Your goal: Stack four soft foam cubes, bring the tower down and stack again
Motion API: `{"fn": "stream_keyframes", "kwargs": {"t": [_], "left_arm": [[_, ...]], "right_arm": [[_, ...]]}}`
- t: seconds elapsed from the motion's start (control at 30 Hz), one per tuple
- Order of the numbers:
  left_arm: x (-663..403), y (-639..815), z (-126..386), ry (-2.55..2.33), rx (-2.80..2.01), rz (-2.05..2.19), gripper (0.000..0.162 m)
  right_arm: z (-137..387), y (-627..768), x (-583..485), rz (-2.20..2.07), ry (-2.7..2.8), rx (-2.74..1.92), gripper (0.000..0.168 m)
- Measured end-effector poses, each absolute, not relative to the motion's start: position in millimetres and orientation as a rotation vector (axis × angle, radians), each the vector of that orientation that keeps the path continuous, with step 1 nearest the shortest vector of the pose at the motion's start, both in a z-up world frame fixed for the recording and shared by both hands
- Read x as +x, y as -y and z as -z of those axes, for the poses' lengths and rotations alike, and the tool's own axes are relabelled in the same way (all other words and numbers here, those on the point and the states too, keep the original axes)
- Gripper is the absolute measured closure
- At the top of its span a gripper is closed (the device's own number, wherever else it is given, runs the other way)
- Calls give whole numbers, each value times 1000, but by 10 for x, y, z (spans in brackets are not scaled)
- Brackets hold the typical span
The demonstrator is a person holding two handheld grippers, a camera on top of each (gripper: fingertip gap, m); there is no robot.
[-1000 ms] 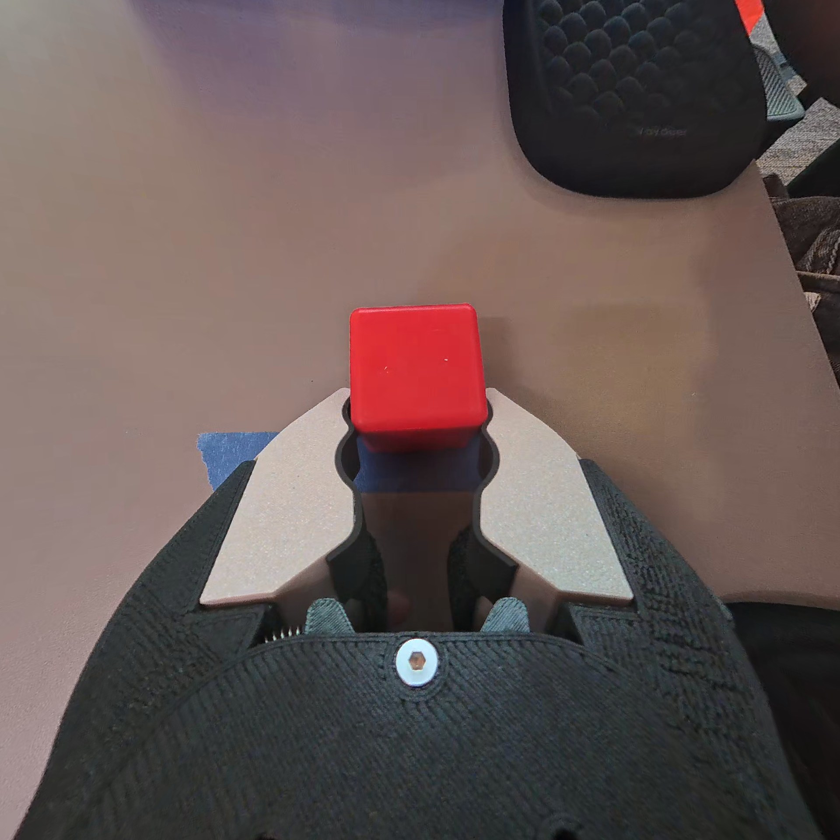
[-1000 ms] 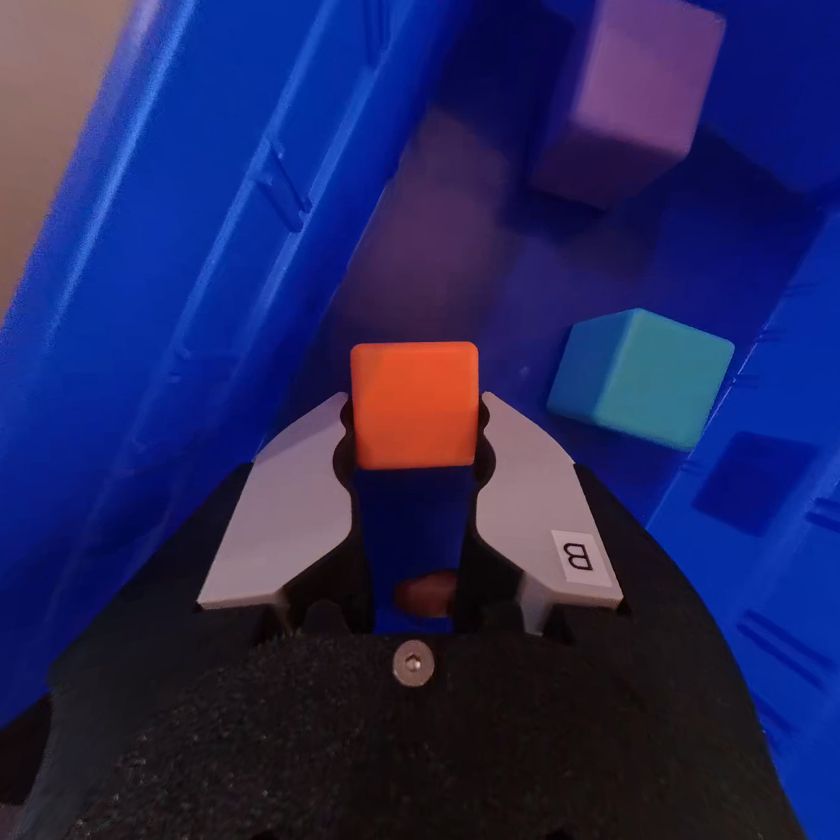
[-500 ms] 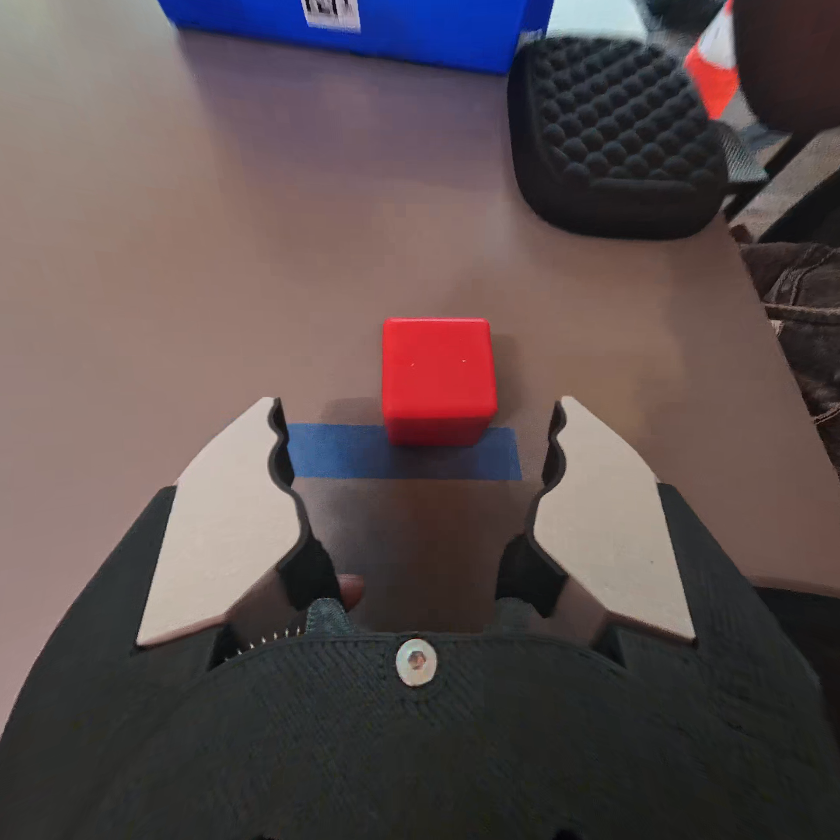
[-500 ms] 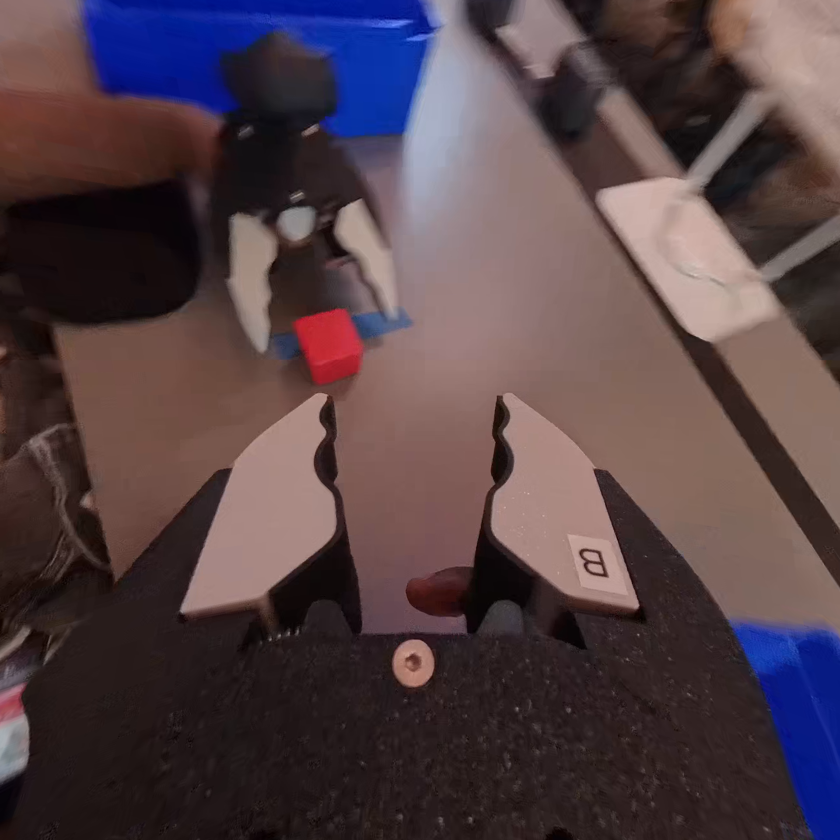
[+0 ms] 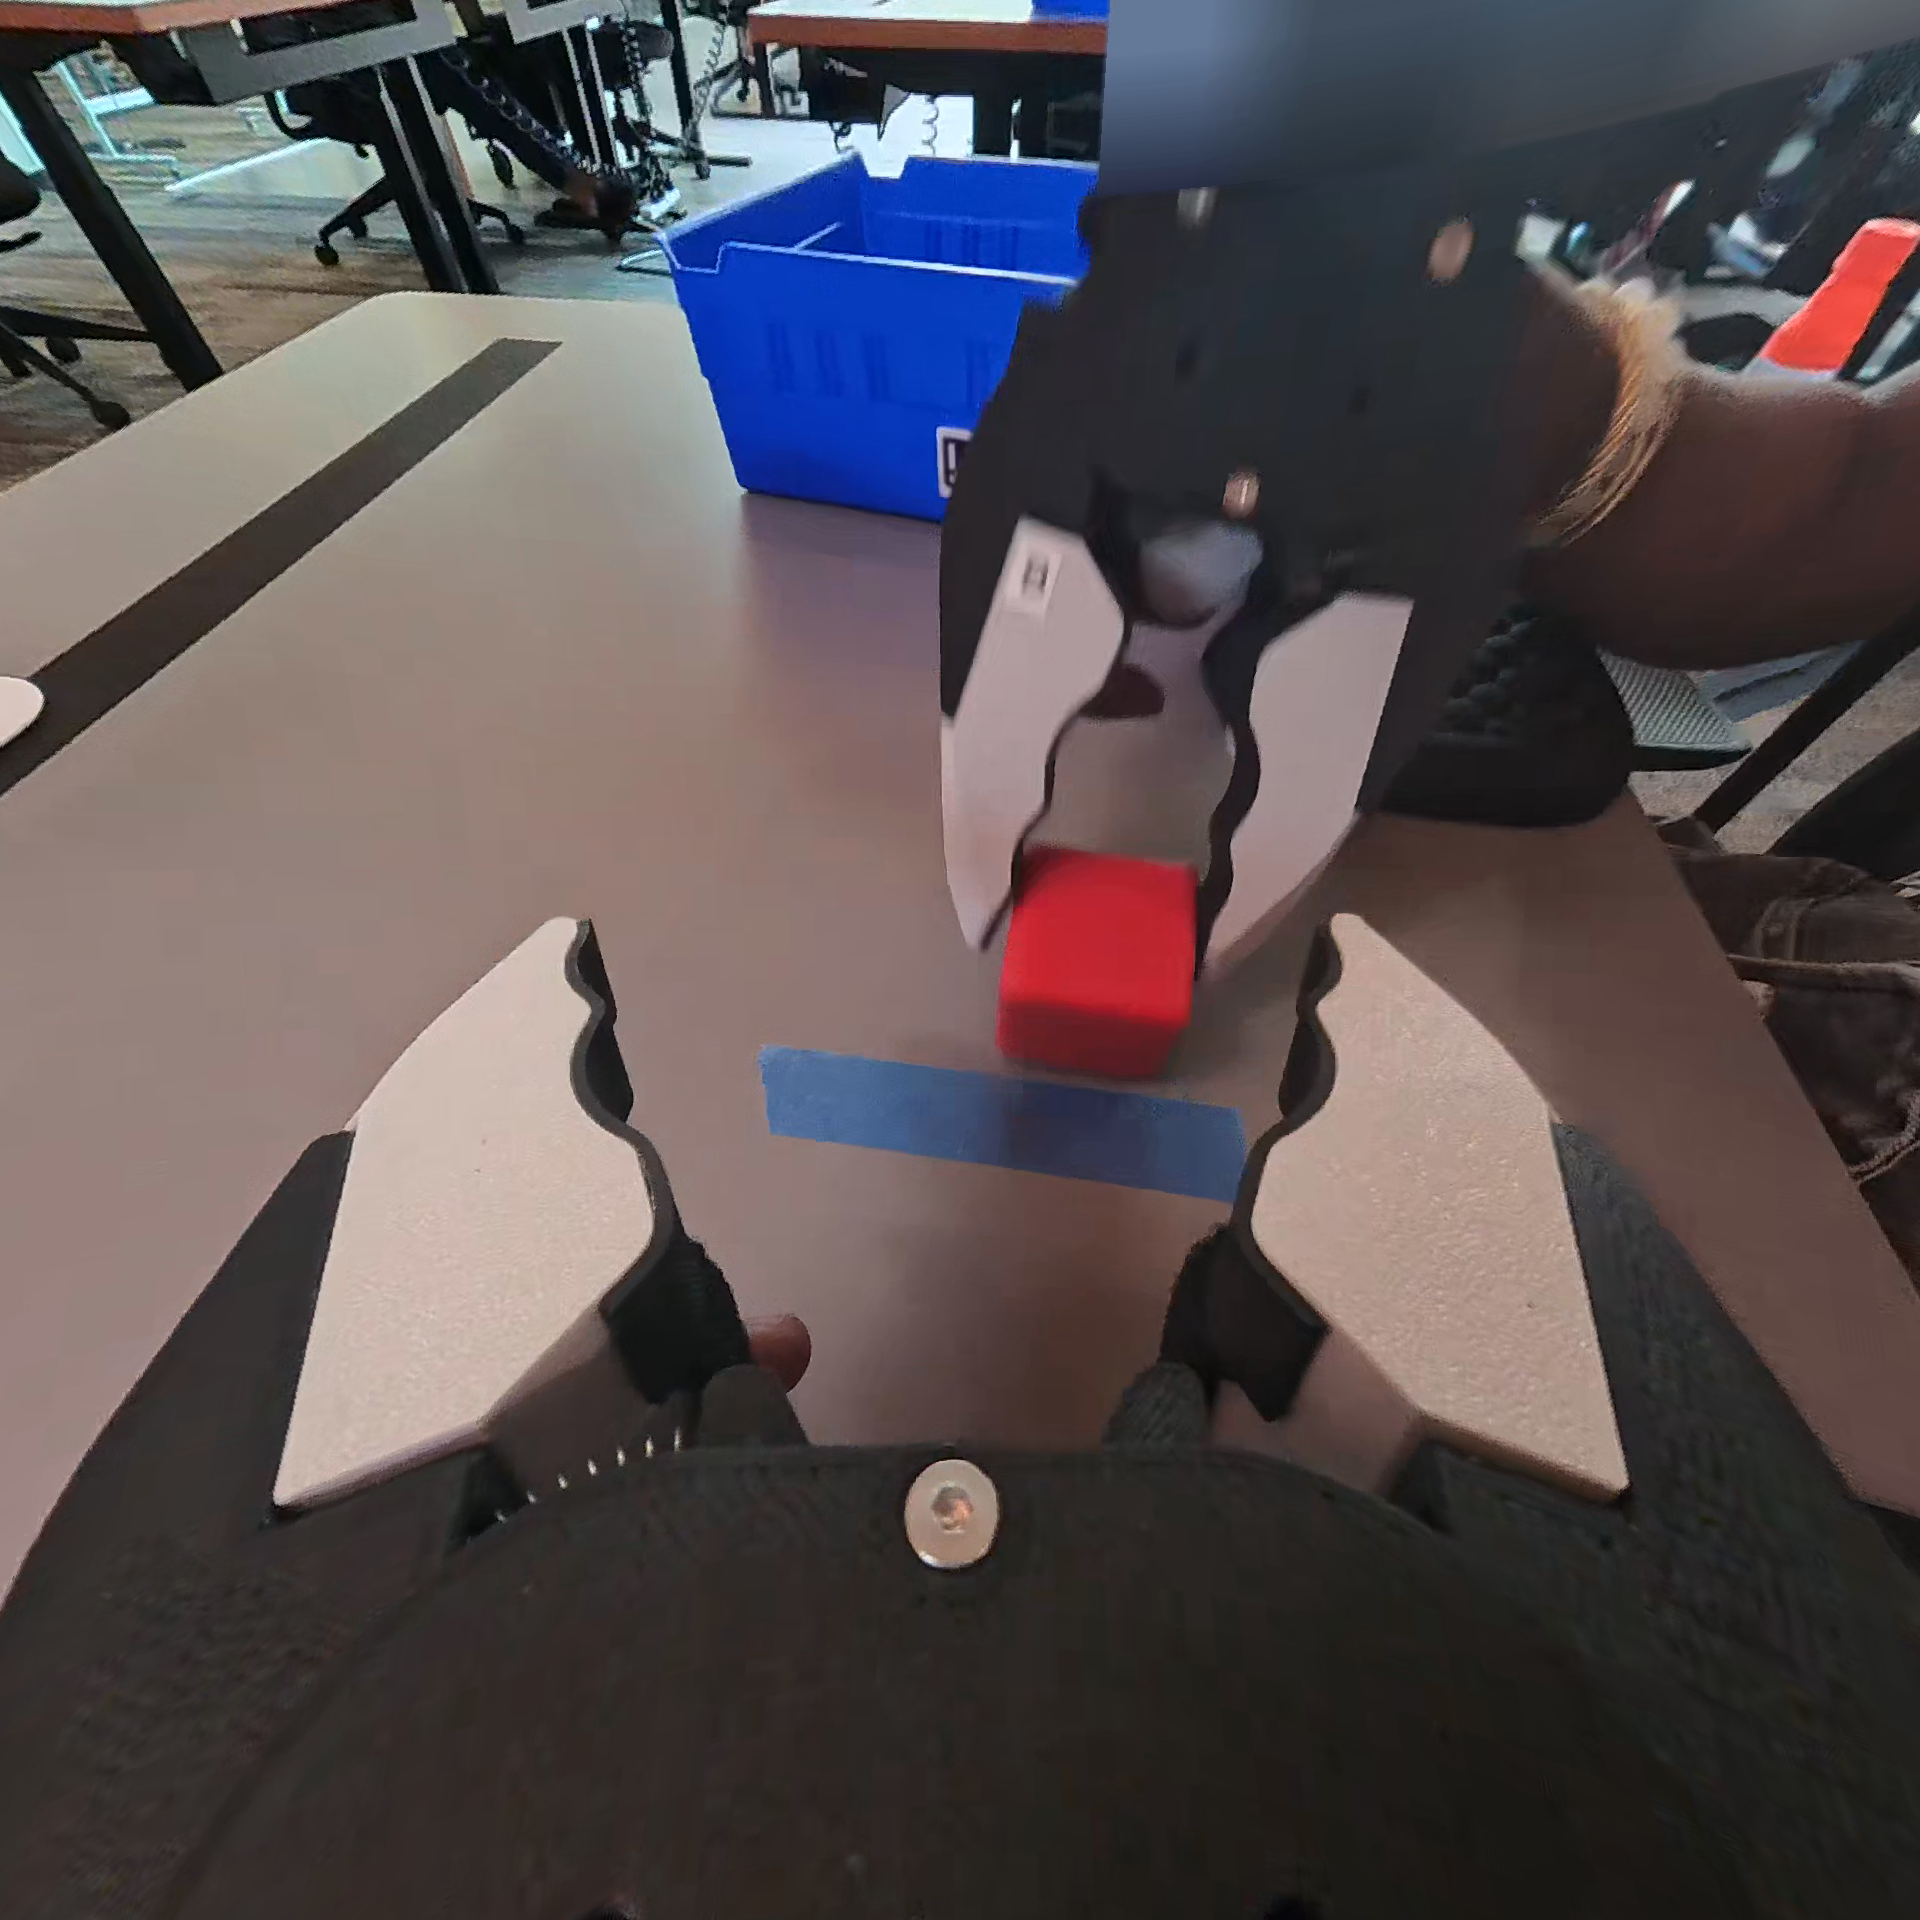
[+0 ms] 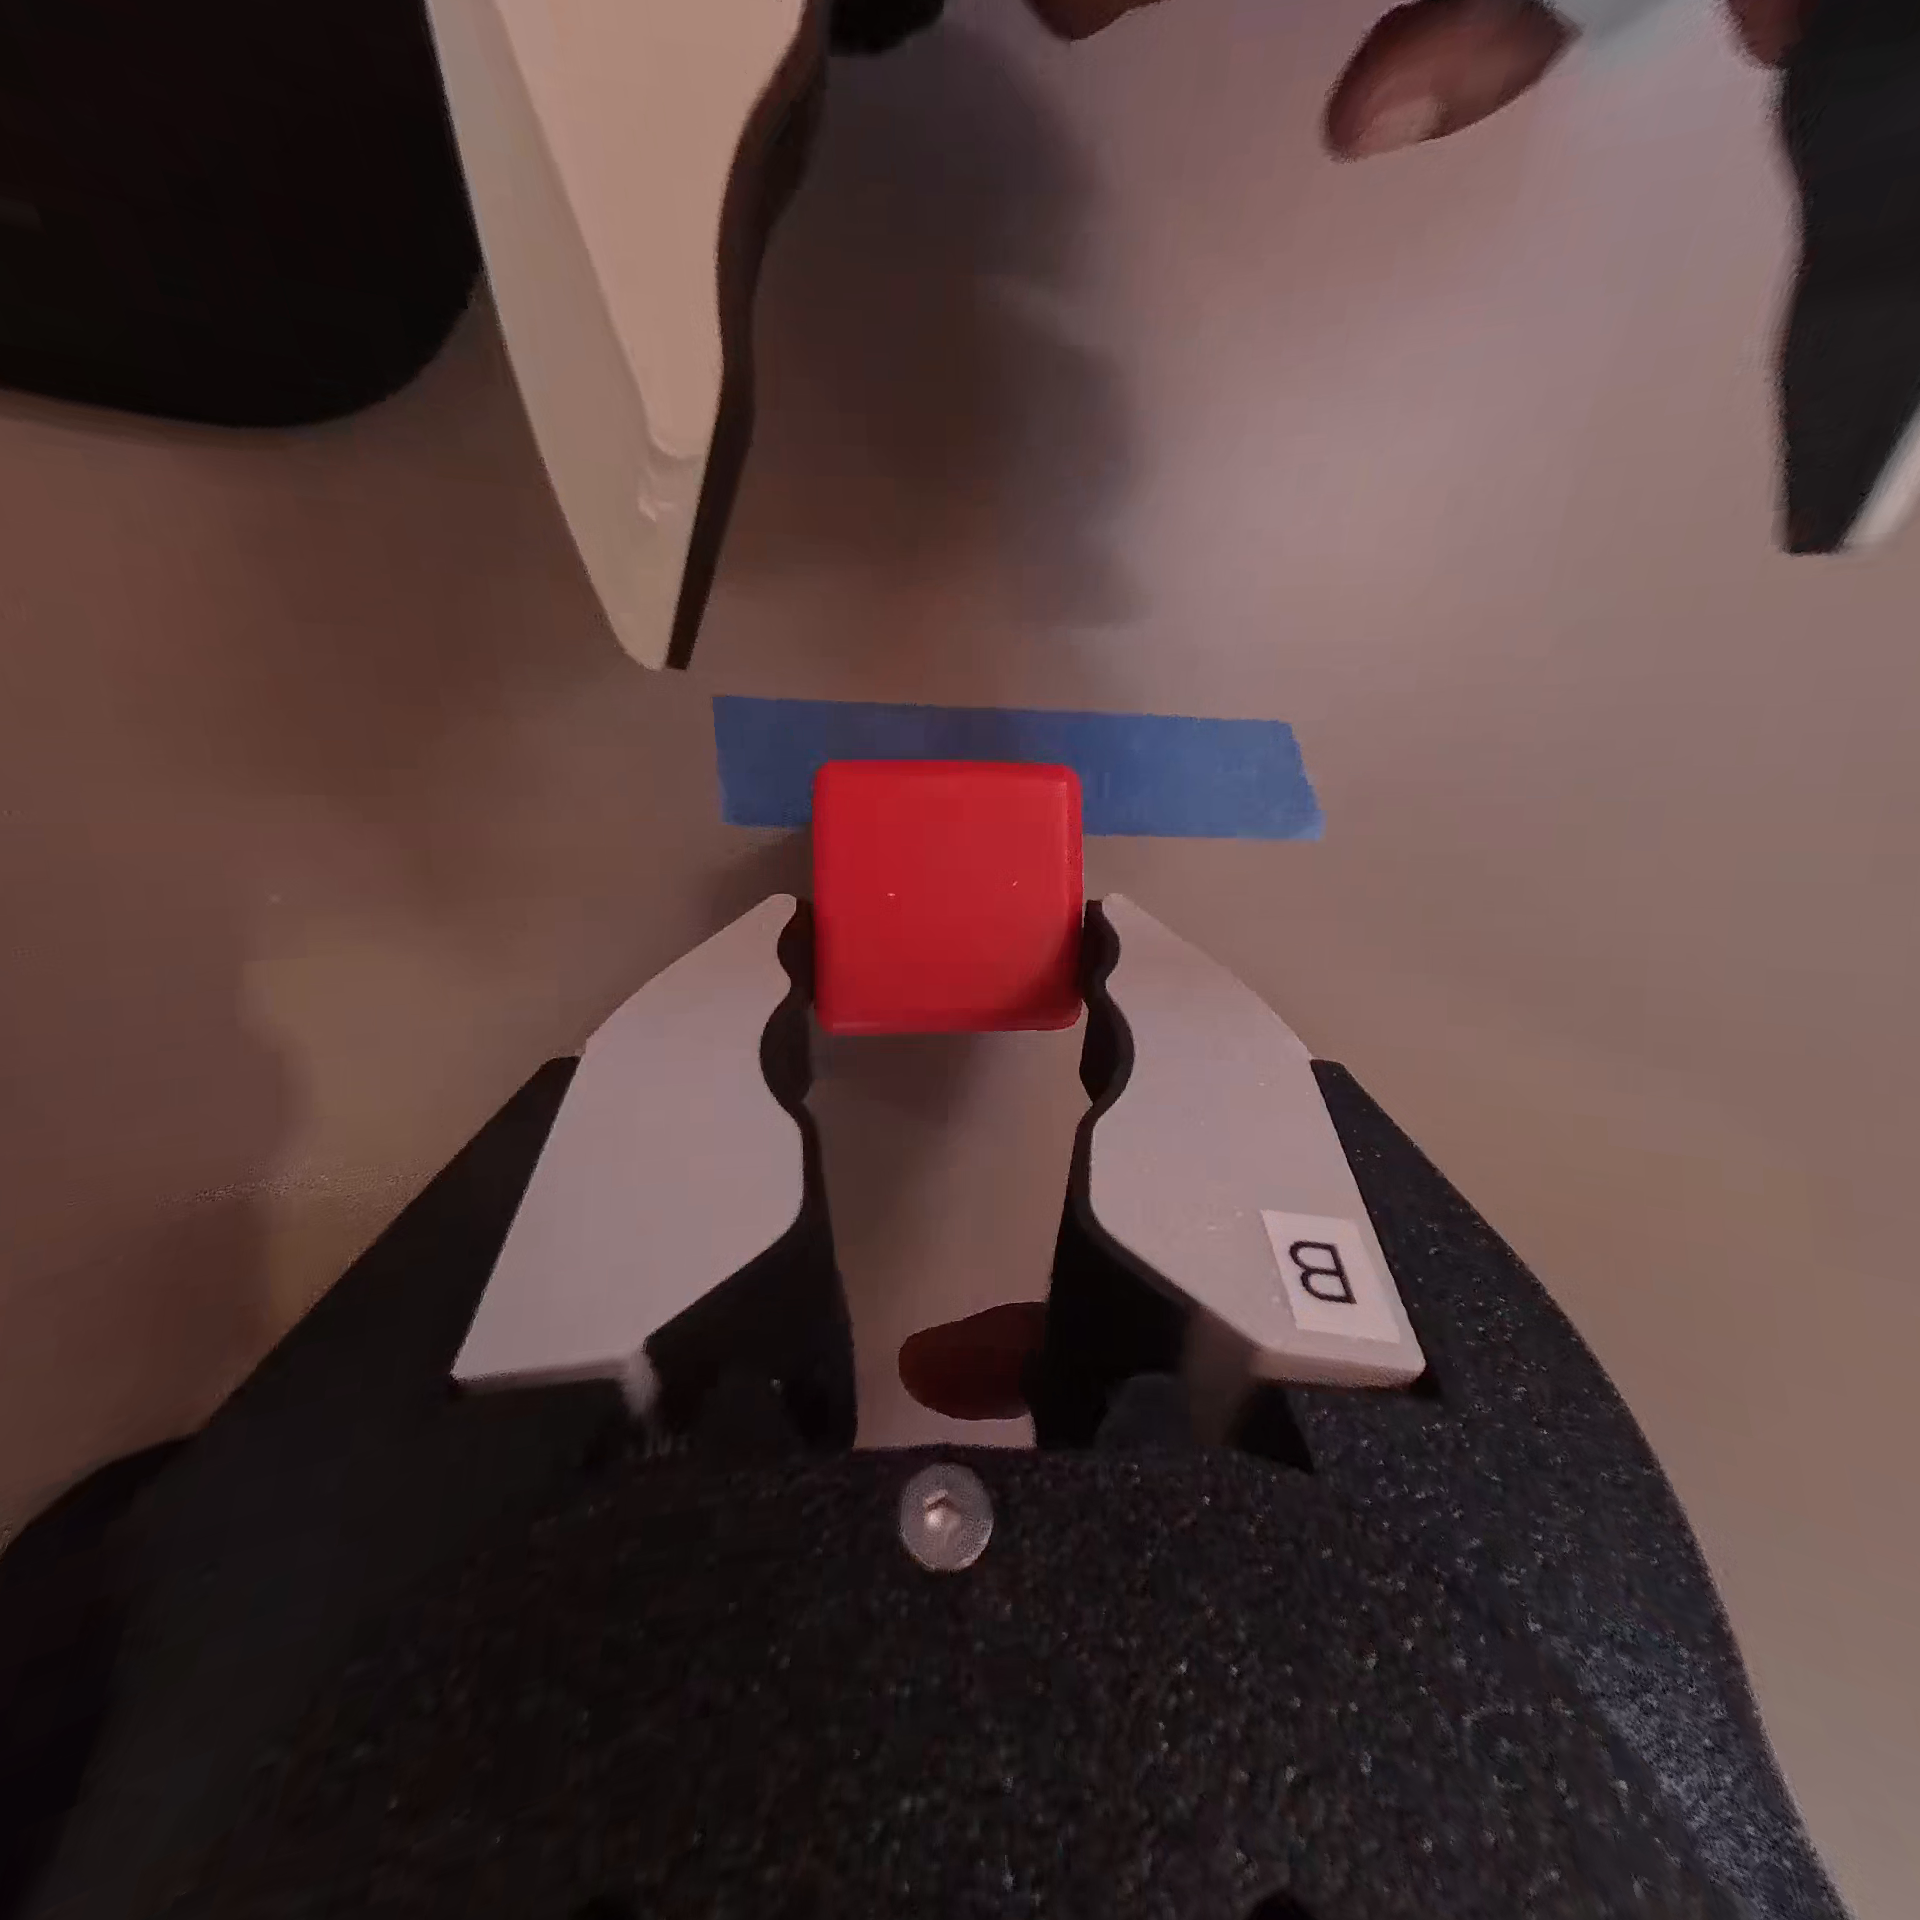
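Both grippers: grey fingers (image 6: 675, 1143) w/ wavy black edges, black textured bodies, 1 silver screw (image 6: 943, 1527) each

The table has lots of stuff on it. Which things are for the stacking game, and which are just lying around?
For the game:
red cube
right gripper, around the cube
left gripper, open
blue bin
blue tape

Just lying around:
black cushion
desks behind

In the left wrist view a cube (image 5: 1093, 961) sits on the table (image 5: 416, 727) right of centre, just above a tape strip (image 5: 1003, 1124). A bin (image 5: 862, 353) stands above it, at upper centre, on the same table.
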State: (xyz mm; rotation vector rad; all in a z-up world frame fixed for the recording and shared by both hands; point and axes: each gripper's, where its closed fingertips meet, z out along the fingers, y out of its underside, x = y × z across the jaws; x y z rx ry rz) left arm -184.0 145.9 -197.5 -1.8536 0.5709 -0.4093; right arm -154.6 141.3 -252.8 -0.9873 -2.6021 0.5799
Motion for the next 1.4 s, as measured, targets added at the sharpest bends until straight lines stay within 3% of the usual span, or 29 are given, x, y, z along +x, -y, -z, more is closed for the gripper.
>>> {"fn": "stream_keyframes", "kwargs": {"t": [0.17, 0.33, 0.6, 0.77, 0.97, 1.07, 1.23, 1.4], "left_arm": [[-1886, -1504, 2058, -563, -1896, 341, 39], [-1890, -1527, 2113, -576, -1929, 288, 43], [-1893, -1554, 2164, -591, -1952, 228, 47], [-1919, -1566, 2264, -591, -1986, 214, 48], [-1938, -1576, 2303, -585, -1999, 202, 49], [-1964, -1580, 2288, -564, -2014, 182, 49], [-2220, -1390, 1763, -276, -1984, -126, 48], [-2639, -432, 1132, 242, -1832, -507, 72]], "right_arm": [[1814, -1868, -1377, -721, 2177, -1227, 119], [1308, -2759, -505, -529, 1727, -1533, 119], [1849, -3765, 1100, -267, 1137, -2088, 119], [2363, -3995, 1455, -153, 991, -2282, 119], [2562, -4107, 1605, -80, 914, -2368, 118], [2538, -4079, 1587, -138, 922, -2377, 118], [2084, -3967, 1401, -300, 871, -2207, 91], [1549, -3579, 872, -583, 919, -1971, 93]]}}
